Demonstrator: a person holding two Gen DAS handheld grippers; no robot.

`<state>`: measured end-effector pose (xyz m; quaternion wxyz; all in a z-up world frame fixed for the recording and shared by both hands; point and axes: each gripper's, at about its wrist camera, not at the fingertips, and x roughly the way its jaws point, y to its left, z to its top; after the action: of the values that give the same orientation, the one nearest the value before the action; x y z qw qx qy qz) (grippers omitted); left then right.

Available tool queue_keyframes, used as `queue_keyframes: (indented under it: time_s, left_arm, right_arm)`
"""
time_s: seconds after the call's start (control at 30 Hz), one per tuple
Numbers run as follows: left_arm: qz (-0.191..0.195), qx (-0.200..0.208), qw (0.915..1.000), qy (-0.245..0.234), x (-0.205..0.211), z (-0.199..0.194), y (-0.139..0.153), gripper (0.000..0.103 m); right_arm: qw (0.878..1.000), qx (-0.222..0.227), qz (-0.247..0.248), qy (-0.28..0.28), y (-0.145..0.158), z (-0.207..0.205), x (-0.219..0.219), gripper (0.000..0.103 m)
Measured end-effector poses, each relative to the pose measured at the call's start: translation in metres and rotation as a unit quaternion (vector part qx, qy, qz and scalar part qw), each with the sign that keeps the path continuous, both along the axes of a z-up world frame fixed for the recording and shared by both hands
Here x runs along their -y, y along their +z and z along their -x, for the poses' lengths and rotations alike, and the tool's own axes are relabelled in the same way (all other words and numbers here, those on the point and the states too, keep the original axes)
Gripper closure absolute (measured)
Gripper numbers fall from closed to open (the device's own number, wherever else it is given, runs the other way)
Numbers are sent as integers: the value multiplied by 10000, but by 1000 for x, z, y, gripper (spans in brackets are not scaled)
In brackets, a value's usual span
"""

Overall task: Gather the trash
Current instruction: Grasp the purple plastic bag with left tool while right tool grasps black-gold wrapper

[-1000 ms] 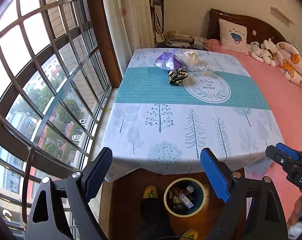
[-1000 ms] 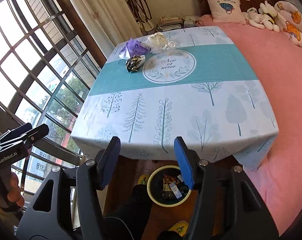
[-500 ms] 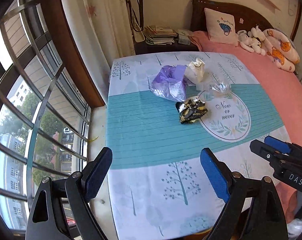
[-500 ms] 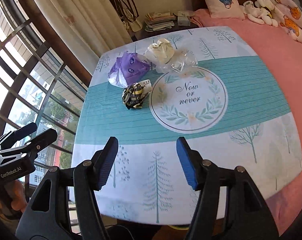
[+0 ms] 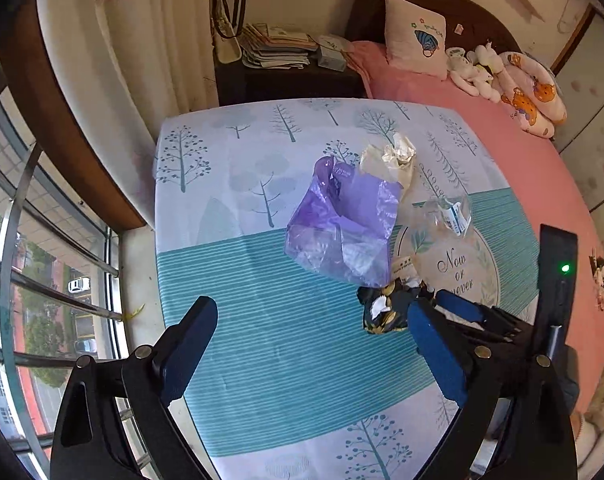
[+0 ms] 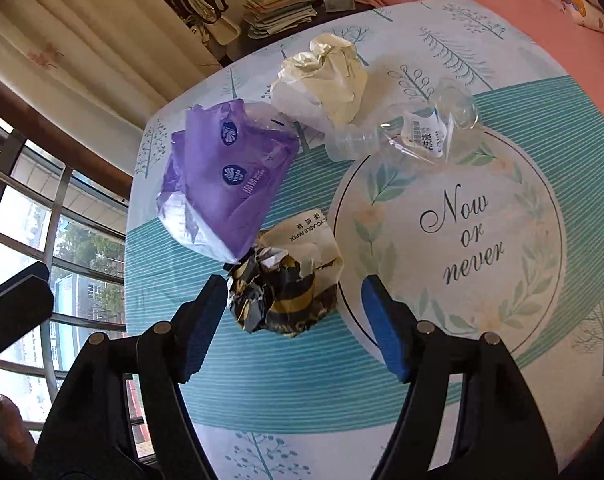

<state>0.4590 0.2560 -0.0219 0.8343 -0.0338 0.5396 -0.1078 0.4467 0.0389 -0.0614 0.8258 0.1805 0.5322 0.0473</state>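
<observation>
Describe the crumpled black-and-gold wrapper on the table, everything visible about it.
The crumpled black-and-gold wrapper is a shiny, foil-like ball with white torn patches, lying on the striped teal band of the tablecloth. It sits against a cream paper piece printed with small text, just below the purple plastic bag, whose lower corner meets it. The right gripper, jaws opening, straddles it without pressing.

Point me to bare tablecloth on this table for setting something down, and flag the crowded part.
Free: the striped teal band between the window-side edge and the purple bag; also the tree-print strip along the near edge. Crowded: the far middle, where the purple bag, cream wrapper, clear plastic bottle and black-and-gold wad cluster.
</observation>
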Motion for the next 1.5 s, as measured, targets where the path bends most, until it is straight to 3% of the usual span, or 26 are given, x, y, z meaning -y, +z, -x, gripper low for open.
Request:
queue_keyframes:
  time_s: [0.1,0.17,0.23,0.33,0.37,0.63,1.03,1.17,1.27,1.37,1.43,1.5]
  left_arm:
    - [131,-80,9997,-166,7,-20,-8,5]
    - [222,-169,9993,-242,14,-28,-15,4]
    - [276,-244,9988,-316,21,-36,-20,4]
    - [312,-356,9980,-419,34,-46,-31,4]
    - [307,-384,9978,-442,39,-49,-34,4]
    - [82,-508,9977,-431,53,-79,-64,4]
    - [-634,-733,9948,-327,44,-120,-124,4]
    - [-605,-933,9935,-251,40,-129,-144,6]
    - [-740,-840,9932,-311,44,-128,-150,19]
    - [-856,-684,9932,-400,50,-123,-149,44]
    - [-771,-665,9936,-481,53,-119,-147,67]
    - [-858,-596,9934,-465,58,-112,-143,78]
  right_arm:
    - [9998,34,-190,-41,-13,-6,-1,36]
    - [9993,63,-368,-43,-18,-8,-1,54]
    - [9989,77,-464,6,-18,-6,1,58]
    - [9985,95,-522,106,-15,-1,5,78]
    - [9985,87,-516,134,-14,0,6,79]
    - [9992,106,-393,20,-2,22,30,82]
    - [9983,252,-412,-314,16,26,55,83]
    - [9987,234,-376,-265,15,30,54,83]
    - [9988,226,-365,-246,15,33,55,83]
    - [9987,228,-375,-244,15,37,58,83]
    - [9987,236,-386,-235,16,41,59,83]
    - [9986,246,-412,-214,17,46,60,83]
